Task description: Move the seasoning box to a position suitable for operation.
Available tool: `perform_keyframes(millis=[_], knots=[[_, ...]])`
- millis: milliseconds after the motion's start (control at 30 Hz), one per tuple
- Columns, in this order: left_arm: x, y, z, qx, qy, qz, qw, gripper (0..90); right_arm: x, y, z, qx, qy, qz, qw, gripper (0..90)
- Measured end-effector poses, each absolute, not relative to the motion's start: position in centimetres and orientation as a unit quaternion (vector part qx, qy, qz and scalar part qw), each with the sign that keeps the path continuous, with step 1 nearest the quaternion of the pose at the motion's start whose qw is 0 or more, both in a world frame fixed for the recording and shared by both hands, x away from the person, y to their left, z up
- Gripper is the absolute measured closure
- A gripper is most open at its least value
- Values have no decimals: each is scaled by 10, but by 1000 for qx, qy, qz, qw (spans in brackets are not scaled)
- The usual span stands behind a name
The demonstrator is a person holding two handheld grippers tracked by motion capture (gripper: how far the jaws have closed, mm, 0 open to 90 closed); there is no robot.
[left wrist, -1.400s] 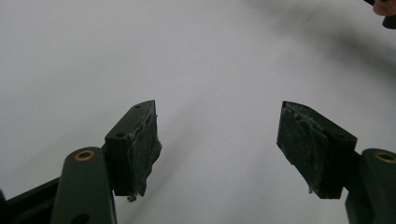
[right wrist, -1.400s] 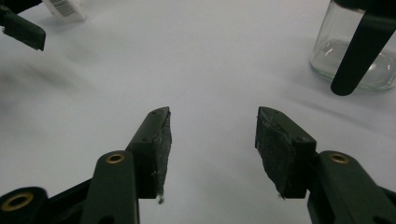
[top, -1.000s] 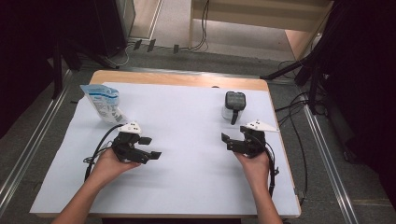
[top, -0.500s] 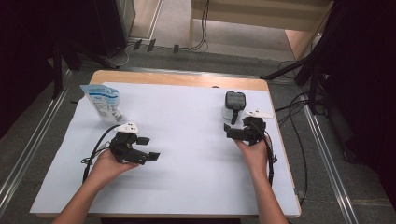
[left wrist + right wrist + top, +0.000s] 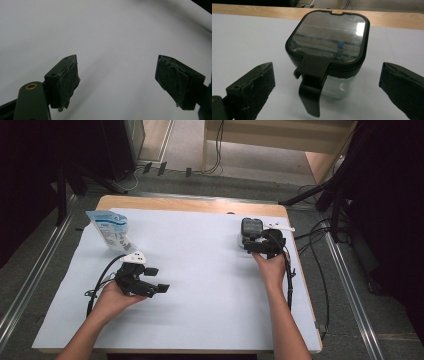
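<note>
Right gripper (image 5: 252,246), now advanced from mid-table to the lidded jar (image 5: 328,53) near the table's far right edge, jaws just widened and flanking it, not yet gripping: ready to close. Left gripper (image 5: 156,280) spread, empty, near-left.
</note>
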State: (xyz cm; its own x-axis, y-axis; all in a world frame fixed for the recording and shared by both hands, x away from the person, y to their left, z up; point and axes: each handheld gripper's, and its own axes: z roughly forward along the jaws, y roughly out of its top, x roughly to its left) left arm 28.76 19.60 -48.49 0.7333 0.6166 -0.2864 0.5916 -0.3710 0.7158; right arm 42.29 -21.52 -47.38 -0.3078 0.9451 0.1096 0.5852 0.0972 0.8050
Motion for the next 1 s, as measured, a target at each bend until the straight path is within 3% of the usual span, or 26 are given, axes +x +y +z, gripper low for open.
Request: perform_keyframes(millis=[400,1000], knots=[[280,202,-487,824,374,19,425,195,453,-196,-483,557,699,385,233,13],[273,210,-490,817,390,23,424,200,461,-194,-493,565,692,361,268,148]])
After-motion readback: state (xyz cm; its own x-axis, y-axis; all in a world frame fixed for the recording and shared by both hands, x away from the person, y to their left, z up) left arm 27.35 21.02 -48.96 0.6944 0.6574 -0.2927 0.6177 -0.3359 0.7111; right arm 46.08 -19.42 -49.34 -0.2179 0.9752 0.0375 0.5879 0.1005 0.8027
